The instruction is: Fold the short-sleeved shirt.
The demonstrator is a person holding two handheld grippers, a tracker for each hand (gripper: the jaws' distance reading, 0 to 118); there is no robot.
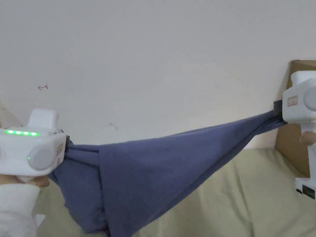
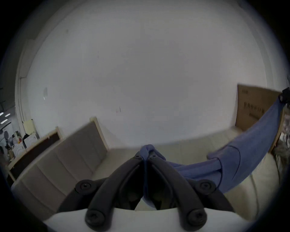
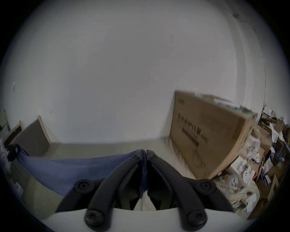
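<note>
While both jaws pinch it, soft blue shirt (image 1: 140, 177) sags — left gripper (image 2: 146, 157), right gripper (image 3: 145, 153)

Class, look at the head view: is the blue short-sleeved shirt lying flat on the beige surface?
No: the blue short-sleeved shirt hangs stretched in the air between the left gripper and the right gripper, sagging above the beige surface.

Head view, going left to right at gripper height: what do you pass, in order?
left gripper → blue shirt stretched between the two → right gripper → cardboard box at the right edge.
</note>
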